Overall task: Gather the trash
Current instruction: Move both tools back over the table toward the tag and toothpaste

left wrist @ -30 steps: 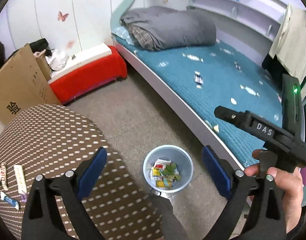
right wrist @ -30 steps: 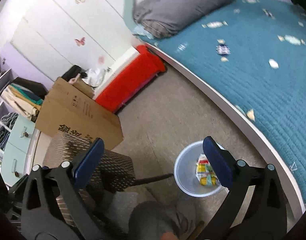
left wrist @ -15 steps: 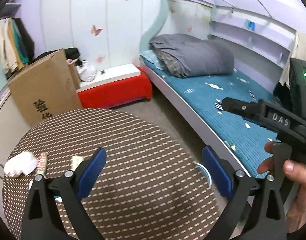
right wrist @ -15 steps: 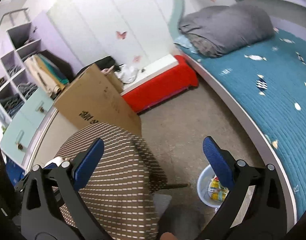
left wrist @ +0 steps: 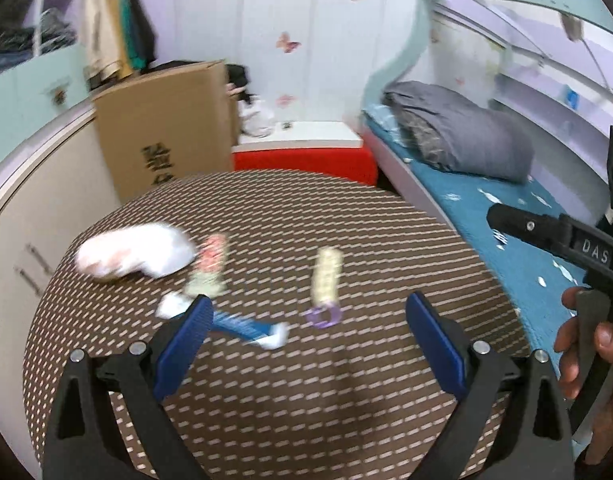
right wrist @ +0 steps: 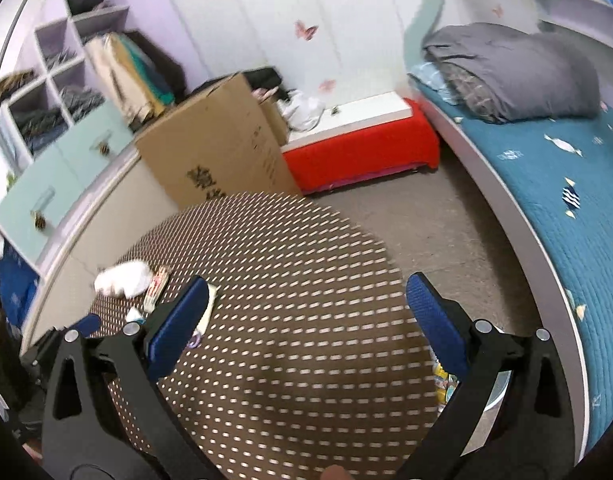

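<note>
Several pieces of trash lie on the round brown dotted table (left wrist: pixel 306 400): a crumpled white tissue (left wrist: pixel 134 252), a red-green wrapper (left wrist: pixel 208 266), a pale yellow wrapper with a purple end (left wrist: pixel 326 280) and a blue-white wrapper (left wrist: pixel 246 326). My left gripper (left wrist: pixel 306 344) hovers open just short of them, holding nothing. My right gripper (right wrist: pixel 306 320) is open and empty over the table's middle, with the tissue (right wrist: pixel 122 278) off to its left. The trash bin (right wrist: pixel 502 388) on the floor is mostly hidden behind the right finger.
A cardboard box (left wrist: pixel 162 136) and a red bench (left wrist: pixel 302 160) stand behind the table. The bed (left wrist: pixel 506 216) with a folded grey quilt (left wrist: pixel 458 140) runs along the right. Cabinets (right wrist: pixel 46 200) line the left wall. A hand (left wrist: pixel 598 360) holds the right gripper's handle.
Both views have swung up from the bin on the floor to the table top, bringing the trash there into sight. Both grippers stayed open and empty.
</note>
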Demonstrator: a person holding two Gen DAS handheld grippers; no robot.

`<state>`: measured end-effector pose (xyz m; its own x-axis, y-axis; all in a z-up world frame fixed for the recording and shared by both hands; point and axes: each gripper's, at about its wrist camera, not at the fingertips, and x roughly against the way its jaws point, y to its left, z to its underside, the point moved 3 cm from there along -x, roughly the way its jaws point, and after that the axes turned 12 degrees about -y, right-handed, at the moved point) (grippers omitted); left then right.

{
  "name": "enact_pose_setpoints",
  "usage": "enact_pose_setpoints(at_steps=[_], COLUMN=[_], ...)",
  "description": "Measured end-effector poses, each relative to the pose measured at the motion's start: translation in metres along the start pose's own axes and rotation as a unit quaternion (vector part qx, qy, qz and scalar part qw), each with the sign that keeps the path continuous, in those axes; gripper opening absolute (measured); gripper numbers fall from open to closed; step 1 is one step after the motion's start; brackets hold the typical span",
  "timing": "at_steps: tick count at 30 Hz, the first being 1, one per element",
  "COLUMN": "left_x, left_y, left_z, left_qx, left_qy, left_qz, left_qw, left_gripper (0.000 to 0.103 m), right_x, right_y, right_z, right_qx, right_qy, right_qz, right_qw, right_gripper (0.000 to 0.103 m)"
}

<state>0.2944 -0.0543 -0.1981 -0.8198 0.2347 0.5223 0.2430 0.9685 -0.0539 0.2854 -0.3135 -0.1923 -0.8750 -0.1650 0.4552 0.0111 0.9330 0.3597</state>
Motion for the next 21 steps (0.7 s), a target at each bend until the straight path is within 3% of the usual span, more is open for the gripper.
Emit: enact_pose_setpoints(at_steps=[6, 11, 15, 19, 20, 21], left_x=[-0.004, -0.005, -0.01, -0.013, -0.014, -0.016], left_y=[0.043, 0.063, 0.074, 0.078, 0.079, 0.079], left_z=[0.025, 0.044, 0.054, 0.055, 0.053, 0.052], left_qx=[0.04, 0.052, 0.069, 0.075, 0.077, 0.078], left_qy=[0.02, 0.03, 0.043, 0.045, 0.044, 0.045], left_qz=[-0.033, -0.051, -0.056, -0.059, -0.061, -0.063], left_qw=[0.9985, 0.9969, 0.9952, 0.9944, 0.9941, 0.9939], left_gripper=[0.095, 0.095, 0.095, 0.095, 0.095, 0.095], right_x=[-0.031, -0.055, -0.065, -0.072, -0.073, -0.073], right_y=[0.044, 0.082, 0.106, 0.123, 0.126, 0.127], right_z=[0.024, 0.051, 0.07, 0.086, 0.089, 0.09], right_qx=[0.054, 0.131, 0.184, 0.222, 0.237, 0.245], right_qy=[0.039, 0.079, 0.1, 0.117, 0.116, 0.114], right_qz=[-0.016, -0.033, -0.047, -0.079, -0.076, -0.075], right_qw=[0.998, 0.988, 0.977, 0.965, 0.961, 0.96], right_gripper=[0.097, 0.095, 0.065, 0.049, 0.041, 0.023])
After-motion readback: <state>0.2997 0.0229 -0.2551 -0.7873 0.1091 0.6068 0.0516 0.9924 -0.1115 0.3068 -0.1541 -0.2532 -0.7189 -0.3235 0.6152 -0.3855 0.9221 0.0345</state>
